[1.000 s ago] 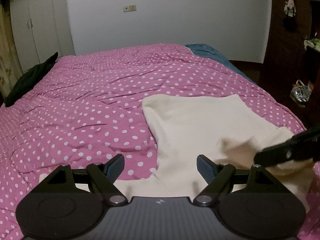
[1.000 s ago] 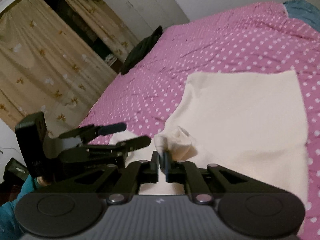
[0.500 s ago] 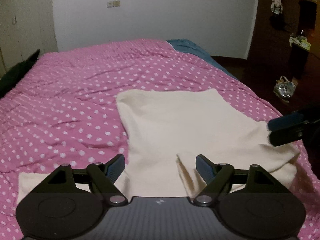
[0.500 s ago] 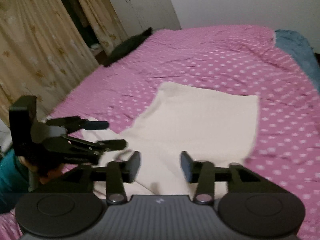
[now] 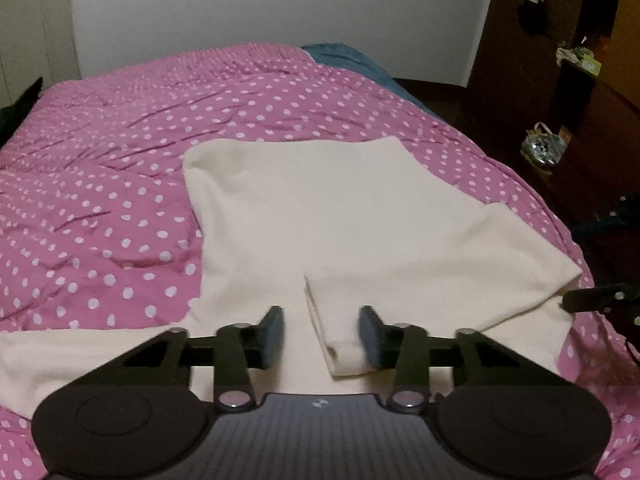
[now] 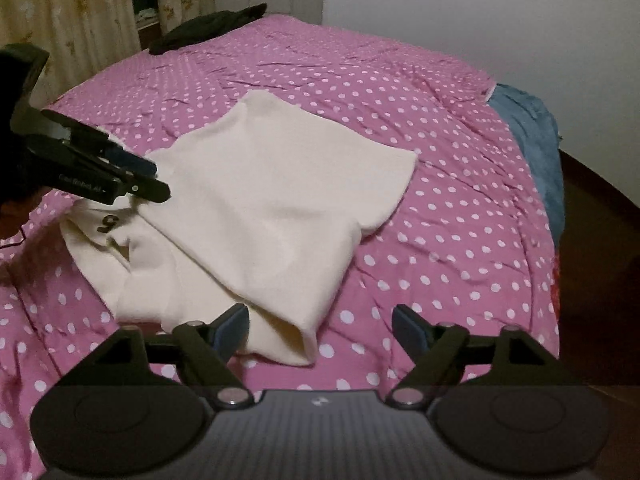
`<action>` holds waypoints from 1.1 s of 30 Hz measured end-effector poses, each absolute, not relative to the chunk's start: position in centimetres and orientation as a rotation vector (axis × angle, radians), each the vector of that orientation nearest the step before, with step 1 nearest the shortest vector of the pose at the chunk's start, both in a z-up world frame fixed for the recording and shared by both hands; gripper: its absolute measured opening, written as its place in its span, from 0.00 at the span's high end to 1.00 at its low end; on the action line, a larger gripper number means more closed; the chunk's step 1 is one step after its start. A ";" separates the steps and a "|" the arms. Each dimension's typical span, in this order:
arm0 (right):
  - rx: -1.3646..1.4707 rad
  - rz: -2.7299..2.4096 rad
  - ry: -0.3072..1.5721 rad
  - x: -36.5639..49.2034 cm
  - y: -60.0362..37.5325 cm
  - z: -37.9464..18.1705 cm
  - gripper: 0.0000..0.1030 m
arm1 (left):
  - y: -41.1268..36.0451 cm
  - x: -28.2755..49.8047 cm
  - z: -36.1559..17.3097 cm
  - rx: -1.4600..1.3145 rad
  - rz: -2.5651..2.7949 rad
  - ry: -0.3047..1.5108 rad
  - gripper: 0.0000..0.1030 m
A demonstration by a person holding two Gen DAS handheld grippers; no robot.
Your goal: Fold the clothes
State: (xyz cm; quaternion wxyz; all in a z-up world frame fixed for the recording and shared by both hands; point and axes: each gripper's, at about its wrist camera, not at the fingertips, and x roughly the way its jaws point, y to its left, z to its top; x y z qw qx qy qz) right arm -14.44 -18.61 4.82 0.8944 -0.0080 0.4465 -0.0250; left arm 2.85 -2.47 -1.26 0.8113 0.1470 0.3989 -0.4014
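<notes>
I have the cream shirt (image 5: 340, 216) lying on the pink dotted bedspread (image 5: 100, 184), near the edge of the bed closest to me. From the left wrist camera its right sleeve (image 5: 400, 276) is folded in across the body, the cuff end lying between the left gripper (image 5: 322, 336) fingers; those jaws stand well apart and hold nothing. The other sleeve runs out flat to the left under that gripper.

The right wrist camera gives me what the left one cannot: a small black "9" (image 6: 107, 222) printed on the shirt near the left gripper (image 6: 154, 180), and the folded corner of fabric hanging just ahead of the right gripper (image 6: 320, 328), whose jaws are also wide apart and empty. Its left finger (image 6: 232, 326) sits close against the cloth edge; I cannot tell whether it touches.

Only the right view shows the dark garment (image 6: 208, 28) at the far corner and the patterned curtain (image 6: 68, 12). Only the left view shows the dark wooden furniture (image 5: 580, 92) beside the bed. A blue blanket (image 6: 532, 140) appears in both.
</notes>
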 end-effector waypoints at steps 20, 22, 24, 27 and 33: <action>-0.009 -0.085 0.894 -14.5 -18.3 4.2 0.18 | -1.1 3.3 1.2 0.284 -0.837 0.815 0.88; -0.006 -0.085 0.893 -14.5 -18.3 4.1 0.18 | -1.0 3.2 0.7 0.283 -0.841 0.843 0.85; -0.004 -0.084 0.893 -14.5 -18.3 4.1 0.17 | -1.0 3.1 0.3 0.273 -0.845 0.866 0.66; 0.001 -0.083 0.893 -14.4 -18.2 4.0 0.17 | -1.2 3.0 -0.1 0.249 -0.854 0.894 0.56; 0.009 -0.082 0.893 -14.4 -18.1 3.9 0.15 | -1.8 3.2 -0.9 0.235 -0.868 0.959 0.75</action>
